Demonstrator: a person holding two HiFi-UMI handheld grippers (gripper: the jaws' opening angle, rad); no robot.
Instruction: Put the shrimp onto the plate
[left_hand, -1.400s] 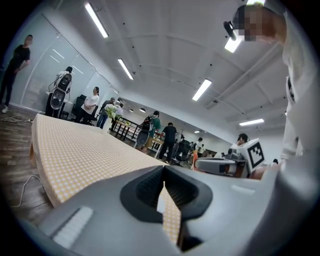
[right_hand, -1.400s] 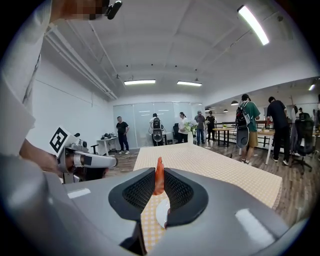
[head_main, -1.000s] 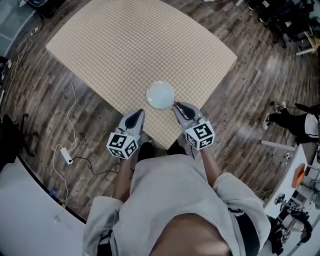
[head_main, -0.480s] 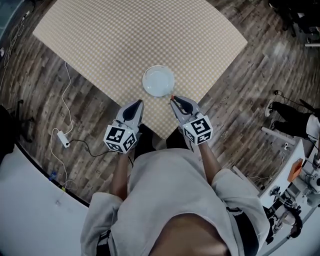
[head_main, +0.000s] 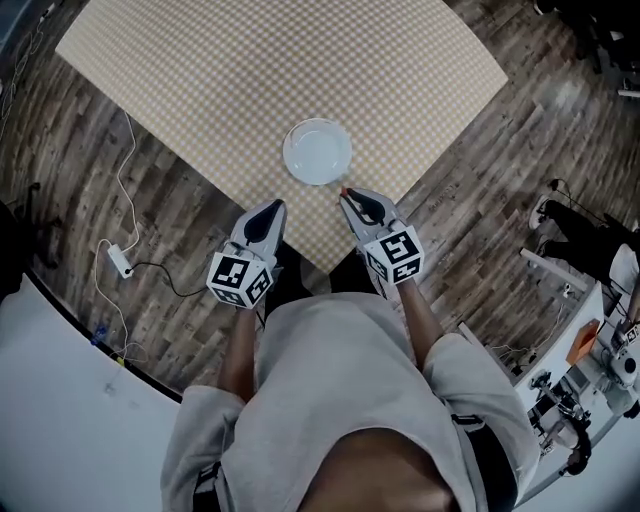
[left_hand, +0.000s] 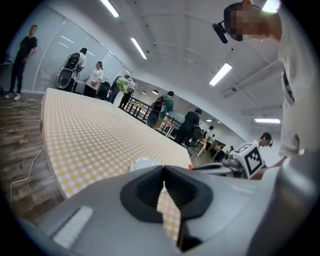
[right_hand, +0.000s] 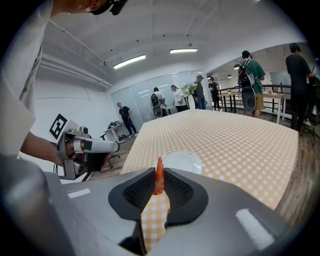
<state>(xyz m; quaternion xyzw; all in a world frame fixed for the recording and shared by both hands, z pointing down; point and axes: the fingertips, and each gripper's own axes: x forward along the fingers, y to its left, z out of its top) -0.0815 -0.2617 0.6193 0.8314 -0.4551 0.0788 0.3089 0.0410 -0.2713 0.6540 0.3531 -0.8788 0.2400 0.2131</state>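
The orange shrimp (right_hand: 159, 176) stands upright between the pads of the right tool (right_hand: 159, 186), whose jaws are clamped on it. It hangs over the near corner of the checked surface (head_main: 300, 70), just short of the white plate (head_main: 317, 152). The left tool (left_hand: 163, 169) is alongside at the surface's edge, jaws together on nothing. Around us are a wood-plank floor (head_main: 90, 180), a white cable (head_main: 125, 190) and people (right_hand: 250, 70) standing further back.
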